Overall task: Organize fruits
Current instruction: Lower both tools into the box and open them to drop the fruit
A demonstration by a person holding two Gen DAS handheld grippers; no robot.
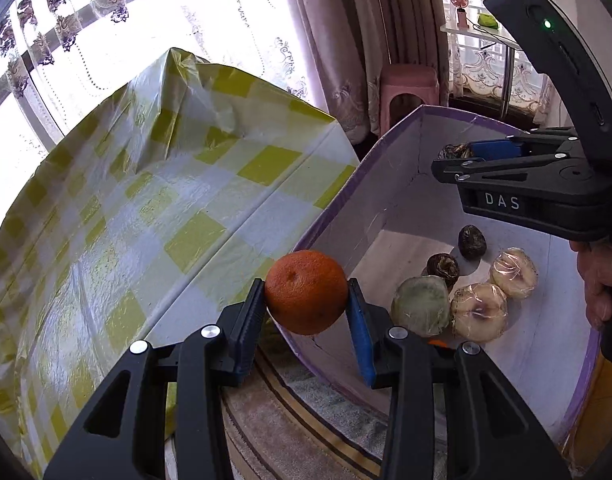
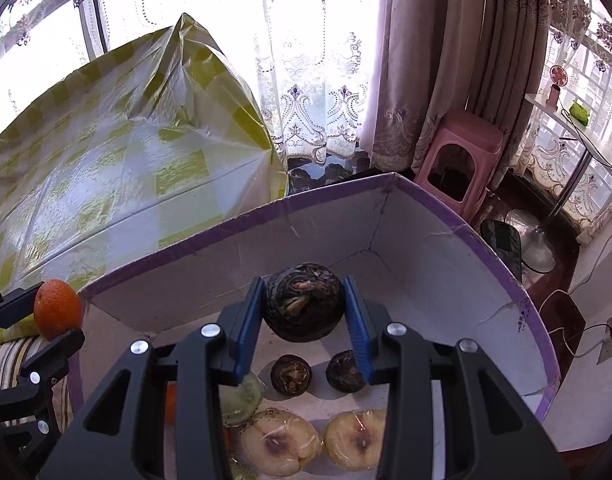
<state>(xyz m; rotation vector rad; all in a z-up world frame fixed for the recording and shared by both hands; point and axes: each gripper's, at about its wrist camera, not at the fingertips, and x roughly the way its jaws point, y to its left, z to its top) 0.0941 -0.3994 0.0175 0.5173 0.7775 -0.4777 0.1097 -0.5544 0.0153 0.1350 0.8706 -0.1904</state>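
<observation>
left tool point(image 1: 307, 294) clenches an orange point(image 1: 306, 291) at lower centre, over the box point(image 1: 385, 200) rim; right tool point(image 2: 304, 306) clenches a dark fruit point(image 2: 304, 306) above the box. clear the rim, lower, then release gently.

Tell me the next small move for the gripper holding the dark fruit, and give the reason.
Probably lower the right gripper a little further into the box and then open it. It is shut on the dark fruit, which hangs above the box floor over two similar dark fruits. Releasing low should keep it from bouncing onto the wrapped pale fruits.
</observation>
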